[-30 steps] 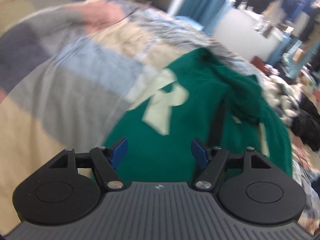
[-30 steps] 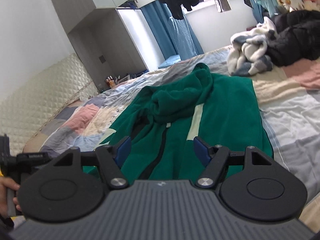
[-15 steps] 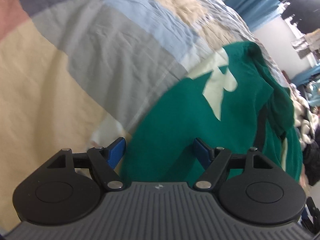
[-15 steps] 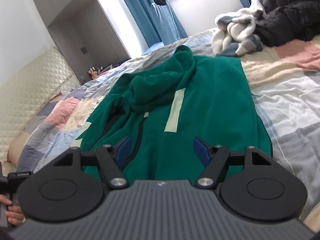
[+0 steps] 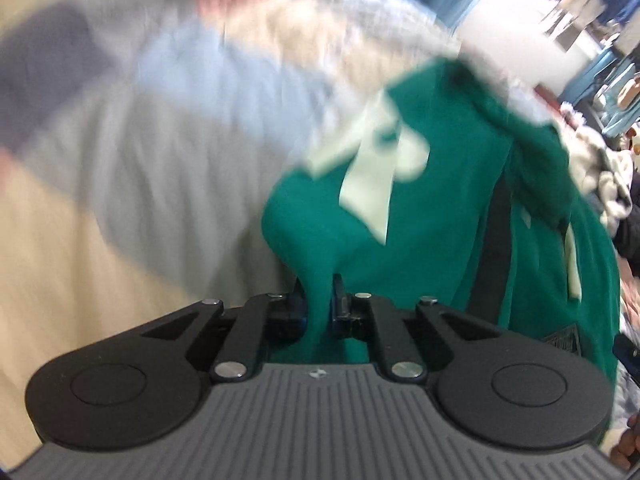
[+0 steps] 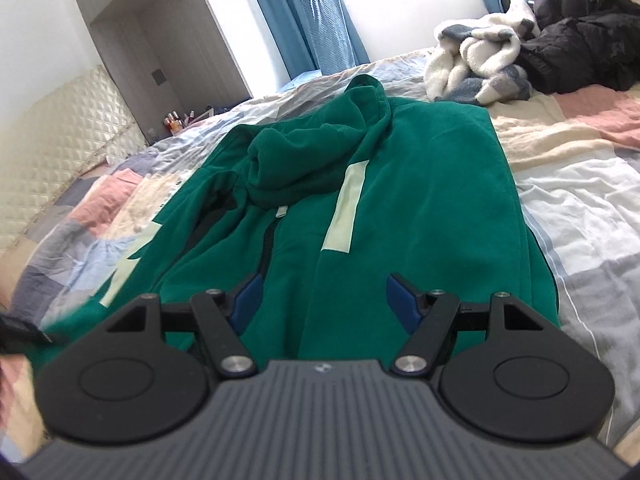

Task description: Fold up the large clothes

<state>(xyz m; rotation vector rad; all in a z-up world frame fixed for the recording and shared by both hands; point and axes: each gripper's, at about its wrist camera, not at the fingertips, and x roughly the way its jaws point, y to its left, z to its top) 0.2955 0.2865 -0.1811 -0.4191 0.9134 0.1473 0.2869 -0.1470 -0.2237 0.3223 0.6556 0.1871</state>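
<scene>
Now left hand-held gripper pinches green hoodie hem — right gapes.

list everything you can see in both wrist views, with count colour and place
green hooded jacket: one, green with pale stripes and a dark zip, spread on the bed
patchwork bedcover: one, grey, cream, pink and blue, under the jacket
fleece blanket: one, white and grey, bunched at the far end of the bed
black coat: one, black, heaped beside the blanket
curtains: blue, by the window
headboard: one, cream, quilted, left of the bed
left gripper: black with blue pads, shut on the jacket's hem
right gripper: black with blue pads, open above the jacket
</scene>
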